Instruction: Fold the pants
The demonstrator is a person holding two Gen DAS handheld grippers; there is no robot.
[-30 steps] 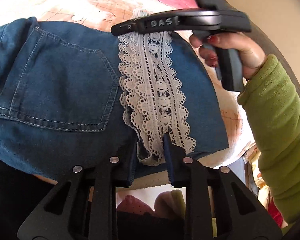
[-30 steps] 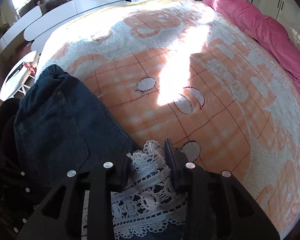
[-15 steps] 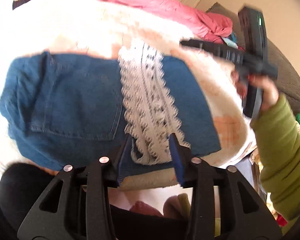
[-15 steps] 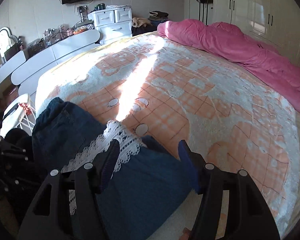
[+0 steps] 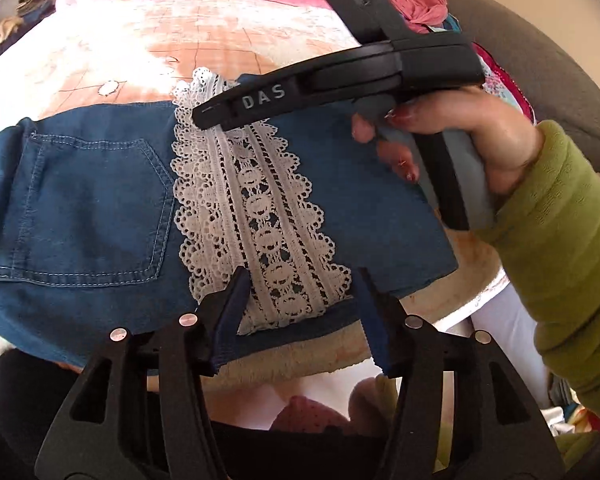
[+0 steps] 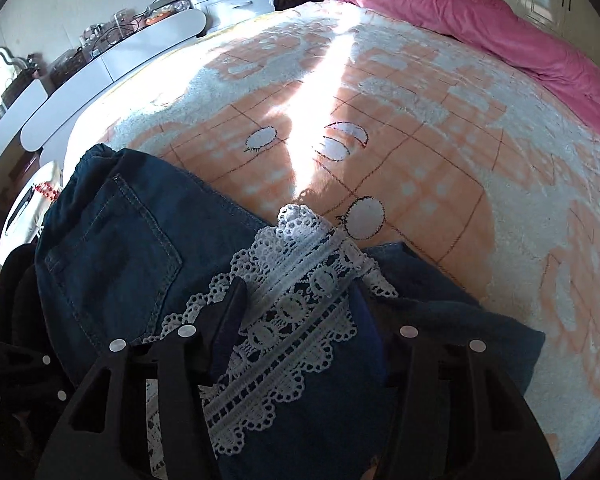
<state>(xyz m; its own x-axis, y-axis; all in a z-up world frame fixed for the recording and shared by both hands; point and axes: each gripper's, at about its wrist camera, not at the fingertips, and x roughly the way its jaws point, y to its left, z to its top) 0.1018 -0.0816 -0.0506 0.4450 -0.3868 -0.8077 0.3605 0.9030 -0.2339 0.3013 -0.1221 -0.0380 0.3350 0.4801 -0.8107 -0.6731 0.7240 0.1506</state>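
On the bed (image 6: 440,168), near its edge: one pair of folded blue pants (image 5: 100,208), back pocket up, white lace strip (image 5: 252,216) lying across the denim. Your left tool (image 5: 298,304) is released, fingers spread either side of the lace's near end. Your right tool (image 6: 300,312) likewise released, hovering over the lace's far end; your right hand (image 5: 472,136) grips its handle.

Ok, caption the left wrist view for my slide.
Open left gripper straddles the white lace band on folded denim pants; right gripper held above.
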